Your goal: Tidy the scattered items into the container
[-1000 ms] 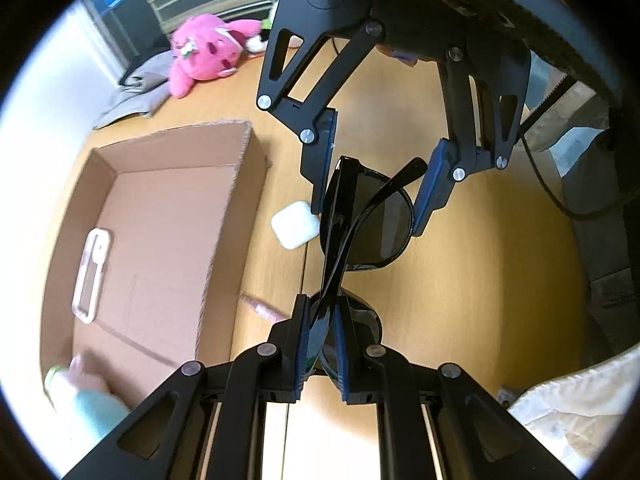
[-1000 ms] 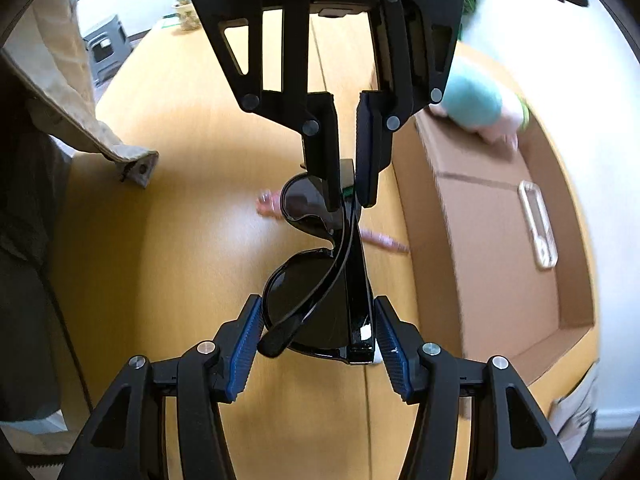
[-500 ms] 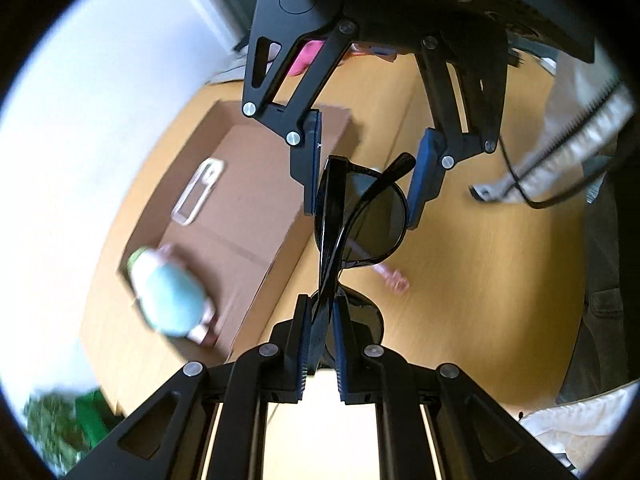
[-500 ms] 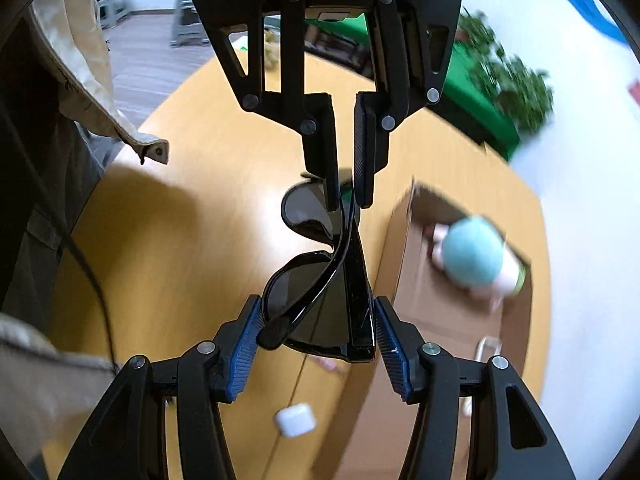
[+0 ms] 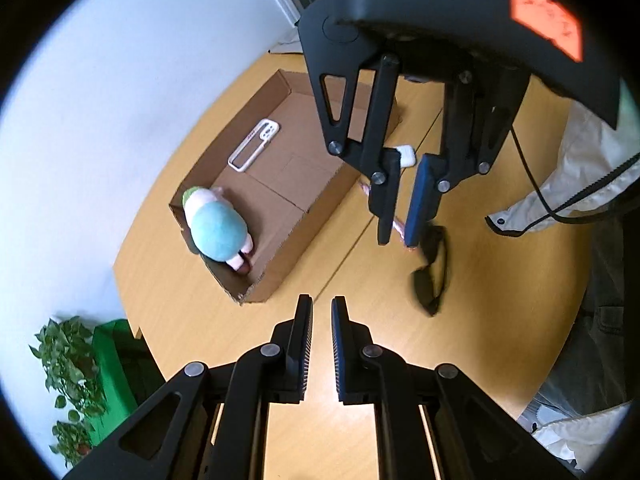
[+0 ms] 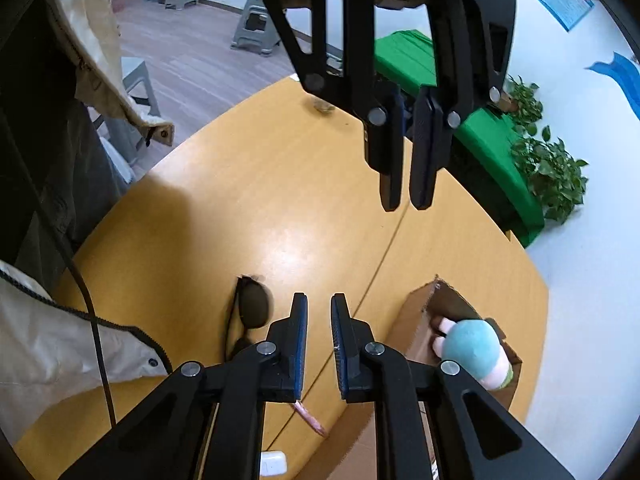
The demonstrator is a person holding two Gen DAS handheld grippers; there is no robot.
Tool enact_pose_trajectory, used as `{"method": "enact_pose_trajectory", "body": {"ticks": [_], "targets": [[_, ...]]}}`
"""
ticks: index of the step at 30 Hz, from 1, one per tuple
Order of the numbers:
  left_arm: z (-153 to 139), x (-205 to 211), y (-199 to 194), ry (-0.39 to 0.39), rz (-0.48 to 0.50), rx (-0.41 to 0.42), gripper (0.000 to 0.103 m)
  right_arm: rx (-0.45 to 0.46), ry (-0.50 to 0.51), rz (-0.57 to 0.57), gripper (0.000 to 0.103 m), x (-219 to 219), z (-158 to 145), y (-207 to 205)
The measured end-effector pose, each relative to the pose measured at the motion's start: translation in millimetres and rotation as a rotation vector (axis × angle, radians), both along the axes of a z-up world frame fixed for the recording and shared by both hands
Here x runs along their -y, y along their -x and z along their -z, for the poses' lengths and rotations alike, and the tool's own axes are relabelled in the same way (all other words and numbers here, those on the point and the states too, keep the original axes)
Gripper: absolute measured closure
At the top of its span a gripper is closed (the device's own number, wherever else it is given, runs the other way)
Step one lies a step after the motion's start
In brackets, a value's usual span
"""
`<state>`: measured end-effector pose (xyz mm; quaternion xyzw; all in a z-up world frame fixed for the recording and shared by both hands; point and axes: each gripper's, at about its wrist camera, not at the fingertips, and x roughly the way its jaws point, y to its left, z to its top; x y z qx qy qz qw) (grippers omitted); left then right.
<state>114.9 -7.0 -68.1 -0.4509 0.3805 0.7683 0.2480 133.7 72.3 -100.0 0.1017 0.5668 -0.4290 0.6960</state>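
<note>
Left claw (image 5: 320, 344) and right claw (image 6: 319, 336): both nearly pressed together, pinching nothing. Done: plush toy (image 5: 218, 234) and phone case (image 5: 254, 145) inside cardboard box (image 5: 320, 208), at 11 o'clock in left wrist view. Judged left to do: sunglasses (image 5: 430, 276) on bench (image 5: 480, 340) at 1 o'clock, earbud case (image 5: 406, 155) and pink pen (image 6: 310, 420) outside box. Versus half a second ago: sunglasses no longer pinched in left claw, now blurred on bench.

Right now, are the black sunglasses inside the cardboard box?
No, out. The black sunglasses lie on the wooden table, beside the open cardboard box.
</note>
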Motion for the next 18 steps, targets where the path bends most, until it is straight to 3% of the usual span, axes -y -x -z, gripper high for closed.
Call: {"method": "enact_pose_trajectory", "body": {"ticks": [7,13,16,18], "targets": [[27.1,-16.9,4.1,-0.031,-0.007,0.031,0.094,0.014,-0.059,0.037,0.091,-16.2,23.3,-4.0],[33.2,-14.0,3.9,-0.078,-0.092,0.038,0.094,0.067,-0.111,0.115,0.09,-25.5,42.8,2.4],[38.1,-9.9,3.4,-0.095,-0.145,0.04,0.094,0.097,-0.123,0.152,0.076,-28.1,52.2,3.2],[40.7,-7.8,1.1,-0.103,-0.175,0.047,0.092,0.127,-0.127,0.179,0.06,-28.4,57.7,2.6]]}}
